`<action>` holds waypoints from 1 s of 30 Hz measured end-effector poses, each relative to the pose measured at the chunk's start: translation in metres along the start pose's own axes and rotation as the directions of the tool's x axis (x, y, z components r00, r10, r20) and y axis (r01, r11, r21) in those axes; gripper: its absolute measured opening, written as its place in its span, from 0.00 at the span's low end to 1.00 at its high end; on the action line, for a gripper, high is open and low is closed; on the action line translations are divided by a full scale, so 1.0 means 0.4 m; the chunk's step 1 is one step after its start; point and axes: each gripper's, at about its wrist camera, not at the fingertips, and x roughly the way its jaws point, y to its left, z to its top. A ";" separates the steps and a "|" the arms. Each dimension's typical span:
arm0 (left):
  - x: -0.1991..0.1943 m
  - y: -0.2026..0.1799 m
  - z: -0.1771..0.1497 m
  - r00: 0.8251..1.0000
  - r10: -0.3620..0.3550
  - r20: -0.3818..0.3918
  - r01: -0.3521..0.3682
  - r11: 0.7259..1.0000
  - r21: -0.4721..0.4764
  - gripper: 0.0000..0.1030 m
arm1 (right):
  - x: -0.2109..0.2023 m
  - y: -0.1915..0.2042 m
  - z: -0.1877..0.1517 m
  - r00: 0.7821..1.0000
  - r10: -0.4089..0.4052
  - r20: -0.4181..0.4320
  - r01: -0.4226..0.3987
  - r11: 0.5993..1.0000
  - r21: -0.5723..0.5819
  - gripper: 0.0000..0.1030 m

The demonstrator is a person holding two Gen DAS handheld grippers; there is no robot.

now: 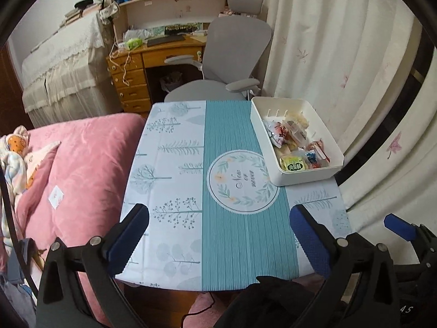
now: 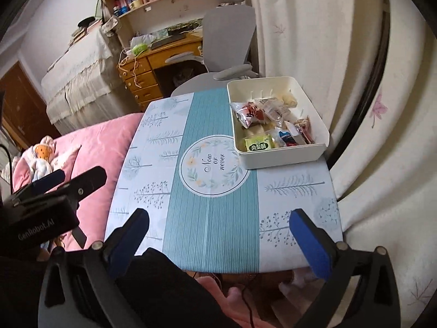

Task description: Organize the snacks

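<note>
Beyond my left tongs (image 1: 220, 225), in the left wrist view, the white tray (image 1: 308, 176) sits at the far right corner of the table (image 1: 174, 147), its near corner overlapping the round wreath emblem (image 1: 241, 181), and the snacks (image 1: 296, 143) are heaped inside it: small crinkly sealed packets, among them a green-labelled one (image 1: 294, 163) against the tray's near wall. I judge them light, soft and slippery, best pinched by a sealed edge, since squeezing the middle could crush what is inside. These tongs are spread wide, holding nothing, above the table edge nearest me and well short of the tray. From the right wrist view, the same tray (image 2: 284, 157) lies ahead and to the right of the emblem (image 2: 214, 165), with the green packet (image 2: 259, 143) just inside its near wall. My right tongs (image 2: 218, 225) gape just as wide, empty and touching nothing, well apart from the tray.
</note>
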 end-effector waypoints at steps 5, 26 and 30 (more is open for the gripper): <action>-0.004 -0.026 -0.017 0.999 0.051 0.018 -0.051 0.998 0.022 0.99 | -0.002 -0.023 -0.007 1.000 0.011 0.026 -0.012 0.999 0.037 1.00; -0.008 -0.089 -0.034 0.996 0.089 0.029 -0.090 0.996 0.018 0.99 | 0.018 -0.084 -0.012 1.000 0.011 0.001 -0.011 0.999 0.049 1.00; -0.007 -0.091 -0.034 0.995 0.101 0.027 -0.101 0.995 -0.002 0.99 | 0.020 -0.087 -0.005 1.000 0.018 -0.001 -0.018 0.999 0.027 1.00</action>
